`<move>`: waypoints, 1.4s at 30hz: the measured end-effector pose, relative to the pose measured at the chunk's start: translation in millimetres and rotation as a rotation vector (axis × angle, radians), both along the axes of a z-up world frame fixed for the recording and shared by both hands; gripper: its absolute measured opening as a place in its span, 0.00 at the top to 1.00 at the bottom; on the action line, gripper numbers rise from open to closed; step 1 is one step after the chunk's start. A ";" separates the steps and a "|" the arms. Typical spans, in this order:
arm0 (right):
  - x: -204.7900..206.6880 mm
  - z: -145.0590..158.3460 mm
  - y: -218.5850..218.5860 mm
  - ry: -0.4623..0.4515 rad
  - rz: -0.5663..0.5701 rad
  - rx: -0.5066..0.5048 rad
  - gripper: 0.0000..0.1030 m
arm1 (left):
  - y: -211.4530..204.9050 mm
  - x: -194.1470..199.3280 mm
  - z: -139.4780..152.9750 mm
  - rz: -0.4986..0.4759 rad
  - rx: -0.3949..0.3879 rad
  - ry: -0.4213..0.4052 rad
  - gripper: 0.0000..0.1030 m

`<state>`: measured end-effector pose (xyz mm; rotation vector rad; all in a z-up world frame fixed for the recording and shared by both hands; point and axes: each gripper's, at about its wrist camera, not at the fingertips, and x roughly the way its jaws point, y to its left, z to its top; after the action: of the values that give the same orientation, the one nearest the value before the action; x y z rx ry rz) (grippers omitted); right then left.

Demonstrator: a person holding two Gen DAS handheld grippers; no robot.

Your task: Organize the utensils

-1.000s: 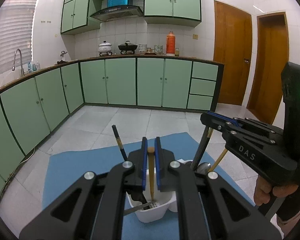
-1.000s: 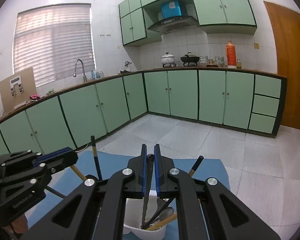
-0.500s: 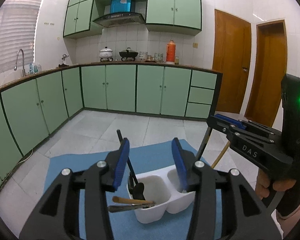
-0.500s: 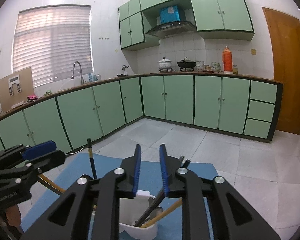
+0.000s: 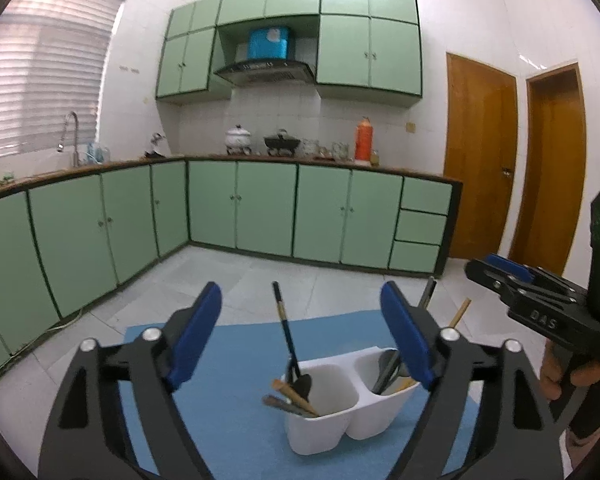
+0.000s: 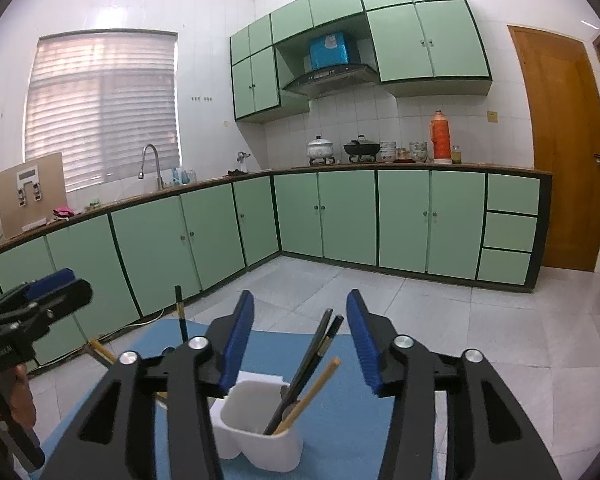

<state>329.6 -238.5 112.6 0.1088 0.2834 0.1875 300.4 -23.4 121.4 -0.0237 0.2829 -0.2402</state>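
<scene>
Since every utensil that can be seen already stands or lies in the white holder (image 5: 342,412), the task is judged to be nearly or wholly finished. The holder is set on a blue mat (image 5: 236,364) on the table, toward the mat's right-hand part as seen from the left wrist view. In its left compartment a dark spoon (image 5: 290,350) with a long black handle is propped upright, and two brown sticks (image 5: 294,398) are laid across the rim. In the right compartment dark chopsticks (image 6: 310,360), a pale wooden stick (image 6: 312,388) and a spoon bowl are leaned together.

The left gripper (image 5: 300,344) is held above the holder with its jaws spread wide, and nothing is gripped between the blue pads. The right gripper (image 6: 300,344) is likewise held over the right compartment with its jaws parted fairly wide and empty; the chopsticks are seen between the pads but are not touched.

No loose utensil is seen on the mat, though its near edge is hidden by the grippers. What is left, if anything, is judged to be a tidying of the tilted sticks.
</scene>
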 end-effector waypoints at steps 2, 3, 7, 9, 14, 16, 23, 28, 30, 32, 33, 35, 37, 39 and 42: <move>-8.8 -1.1 -0.4 -0.008 0.000 -0.003 0.45 | 1.8 -11.8 0.8 0.015 0.000 -0.028 0.18; -15.2 -2.3 -0.1 -0.015 -0.002 -0.007 0.43 | 2.6 -17.3 1.3 0.024 0.002 -0.040 0.15; -38.2 -8.2 3.0 -0.036 0.000 -0.018 0.34 | 6.8 -41.5 1.0 0.053 -0.002 -0.077 0.08; -50.0 -12.6 5.8 -0.041 0.001 -0.021 0.29 | 7.1 -52.9 -0.9 0.064 -0.007 -0.086 0.07; -81.0 -26.8 13.4 -0.050 0.018 -0.021 0.21 | 10.7 -82.6 -12.1 0.089 -0.005 -0.089 0.05; -93.8 -31.9 15.7 -0.051 0.027 -0.014 0.20 | 11.4 -95.9 -19.1 0.097 0.002 -0.087 0.05; -129.0 -44.2 23.0 -0.043 0.059 0.006 0.15 | 14.4 -132.8 -43.6 0.125 0.020 -0.062 0.05; -151.6 -51.3 29.4 -0.047 0.059 -0.012 0.14 | 18.2 -152.1 -52.8 0.144 0.030 -0.058 0.05; -155.4 -52.9 29.3 -0.042 0.067 -0.008 0.14 | 18.5 -159.1 -54.1 0.149 0.034 -0.061 0.05; -160.4 -54.1 31.5 -0.035 0.073 -0.007 0.13 | 17.6 -167.3 -56.0 0.151 0.042 -0.064 0.05; -164.1 -56.2 33.0 -0.035 0.074 -0.009 0.13 | 17.0 -170.8 -56.5 0.149 0.048 -0.064 0.05; -171.4 -60.2 35.1 -0.034 0.073 -0.016 0.13 | 15.0 -177.4 -57.0 0.150 0.061 -0.069 0.05; -176.7 -62.0 36.9 -0.030 0.078 -0.013 0.13 | 13.6 -184.2 -57.5 0.148 0.066 -0.072 0.05; -181.3 -61.7 36.8 -0.030 0.083 -0.008 0.13 | 11.8 -190.9 -58.8 0.147 0.068 -0.075 0.05; -189.4 -60.5 38.5 -0.037 0.085 -0.004 0.12 | 11.9 -198.0 -59.6 0.145 0.069 -0.077 0.05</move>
<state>140.2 -200.1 52.1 0.0892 0.2521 0.2733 102.4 -11.5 61.8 0.0328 0.2116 -0.0873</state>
